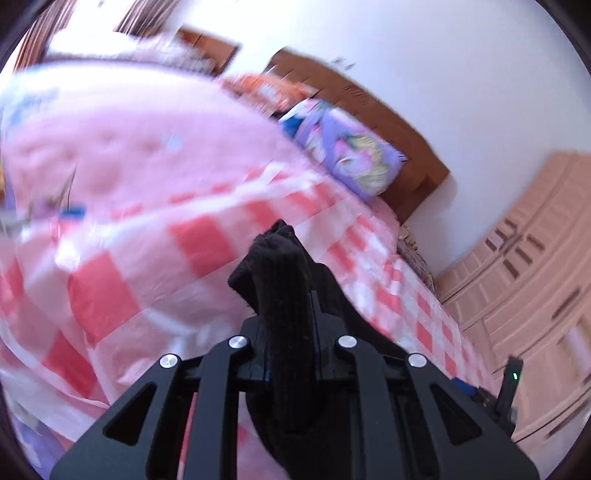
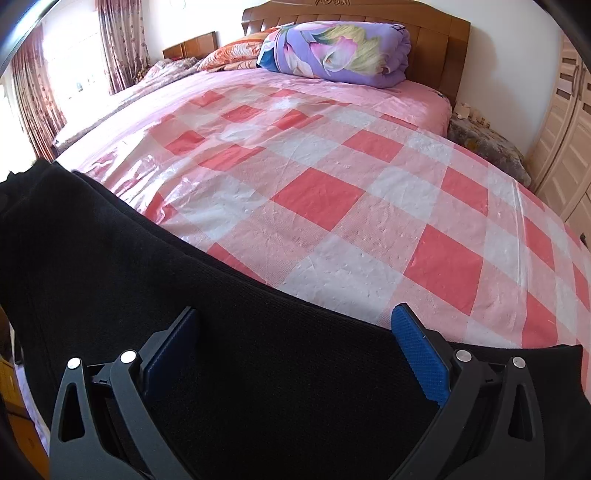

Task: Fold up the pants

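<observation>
Gripping black pants [image 1: 284, 295], left tool [image 1: 286, 332]

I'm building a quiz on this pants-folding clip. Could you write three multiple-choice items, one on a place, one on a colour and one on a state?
1. Where does the purple floral quilt lie?
A. at the wooden headboard
B. on the floor
C. inside the wardrobe

2. What colour are the pants?
A. white
B. black
C. yellow

3. How do the two grippers stand?
A. both open
B. both shut on cloth
C. left shut on the pants, right open

Answers:
1 A: the rolled quilt rests on the bed directly against the headboard.
2 B: the knit cloth is black in both views, over the pink and red checked cover.
3 C: the left gripper has its fingers pressed together with a bunch of pants between them, while the right gripper has its blue pads wide apart with the pants spread between them.
</observation>
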### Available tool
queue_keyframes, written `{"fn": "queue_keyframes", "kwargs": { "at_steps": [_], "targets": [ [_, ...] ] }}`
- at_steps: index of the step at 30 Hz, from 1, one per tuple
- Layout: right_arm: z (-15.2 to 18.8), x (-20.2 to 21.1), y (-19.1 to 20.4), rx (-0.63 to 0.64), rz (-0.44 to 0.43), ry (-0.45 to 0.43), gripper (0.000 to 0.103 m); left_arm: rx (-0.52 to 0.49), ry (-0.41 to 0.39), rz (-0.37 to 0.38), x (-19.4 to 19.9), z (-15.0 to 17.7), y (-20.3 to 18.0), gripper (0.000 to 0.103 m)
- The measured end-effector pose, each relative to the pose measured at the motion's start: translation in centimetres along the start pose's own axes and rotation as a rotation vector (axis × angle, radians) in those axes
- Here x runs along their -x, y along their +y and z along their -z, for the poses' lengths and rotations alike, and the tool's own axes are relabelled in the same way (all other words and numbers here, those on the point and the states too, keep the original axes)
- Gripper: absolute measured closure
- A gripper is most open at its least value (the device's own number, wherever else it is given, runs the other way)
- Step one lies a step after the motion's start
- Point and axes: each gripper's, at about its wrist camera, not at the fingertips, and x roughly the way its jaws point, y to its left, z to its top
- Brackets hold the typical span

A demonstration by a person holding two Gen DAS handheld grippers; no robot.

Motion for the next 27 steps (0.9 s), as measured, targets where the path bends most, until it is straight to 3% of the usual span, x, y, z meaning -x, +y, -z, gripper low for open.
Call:
{"fn": "queue_keyframes", "kwargs": {
  "at_steps": [3, 5, 7, 10, 13, 14, 16, 17, 18, 21, 24, 27],
  "targets": [
    [0.6, 3.0, -3.1, -0.171, -0.165, -0.160, 0.005, -0.196, -0.056, 0.037, 2.3, 1.3, -7.7, 0.089],
    [1.9, 5.9, -6.9, -0.399, -0.252, -0.243, 0.004, -0.390, -0.070, 0.069, 3.2, 4.2, -14.5, 0.089],
    [3.6, 9.4, -9.8, -0.527, -0.331, -0.322, 0.004, -0.555, -0.064, 0.098, 3.1, 8.3, -20.0, 0.088],
    [6.1, 15.0, -12.8, -0.551, -0.301, -0.421, 0.004, -0.750, -0.022, 0.126, 1.6, 15.6, -25.5, 0.088],
    [8.5, 18.1, -14.3, -0.532, -0.232, -0.402, 0.004, -0.898, 0.082, 0.141, -1.2, 22.4, -28.0, 0.084],
    [9.3, 18.5, -14.6, -0.530, -0.224, -0.390, 0.004, -0.979, 0.140, 0.132, -2.2, 25.2, -28.8, 0.079],
    [11.2, 18.8, -15.2, -0.531, -0.223, -0.368, 0.004, -1.107, 0.090, 0.093, -1.8, 28.7, -29.1, 0.056],
    [12.1, 18.8, -15.3, -0.535, -0.233, -0.355, 0.004, -1.138, 0.078, 0.116, -1.1, 29.2, -28.6, 0.033],
    [12.7, 18.5, -15.3, -0.539, -0.249, -0.345, 0.004, -1.165, 0.069, 0.180, 0.3, 29.7, -28.2, 0.021],
    [14.3, 17.8, -14.4, -0.535, -0.313, -0.315, 0.004, -1.130, 0.052, 0.255, 3.3, 28.1, -26.5, 0.016],
    [14.6, 17.6, -12.3, -0.495, -0.414, -0.296, 0.004, -0.965, 0.035, 0.185, 4.2, 23.1, -22.7, 0.016],
    [15.1, 17.2, -9.5, -0.471, -0.621, -0.254, 0.004, -0.810, 0.021, 0.016, 2.8, 17.6, -17.2, 0.021]
  ]
}}
